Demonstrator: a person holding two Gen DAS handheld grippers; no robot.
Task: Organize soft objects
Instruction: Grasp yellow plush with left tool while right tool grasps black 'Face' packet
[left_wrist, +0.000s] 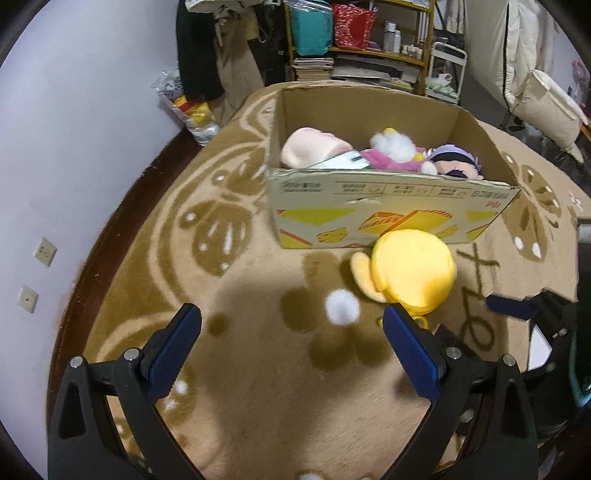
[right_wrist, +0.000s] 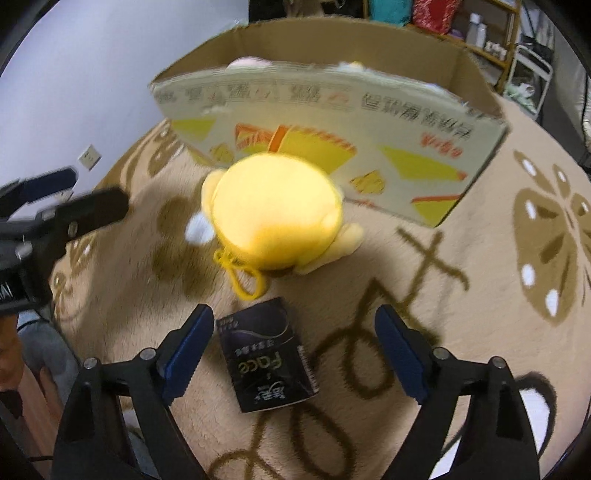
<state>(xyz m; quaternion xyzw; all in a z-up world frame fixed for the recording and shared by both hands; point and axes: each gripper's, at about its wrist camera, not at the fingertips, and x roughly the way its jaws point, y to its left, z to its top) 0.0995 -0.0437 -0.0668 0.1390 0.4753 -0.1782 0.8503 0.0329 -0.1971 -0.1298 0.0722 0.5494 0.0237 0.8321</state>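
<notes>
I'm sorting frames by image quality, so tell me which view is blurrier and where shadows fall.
Right wrist view: blurrier, the yellow plush and cardboard box print smeared, while the black packet between the open right gripper fingers stays readable. Left wrist view: sharper, with mild smear on the plush; a dark shadow covers the rug ahead of the open left gripper. Both bend straight edges.

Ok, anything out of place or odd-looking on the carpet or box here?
Yes. A dark tissue pack lies on the carpet between the open right gripper fingers, and a yellow plush sits outside the cardboard box. The box's front rim looks slightly torn.
</notes>
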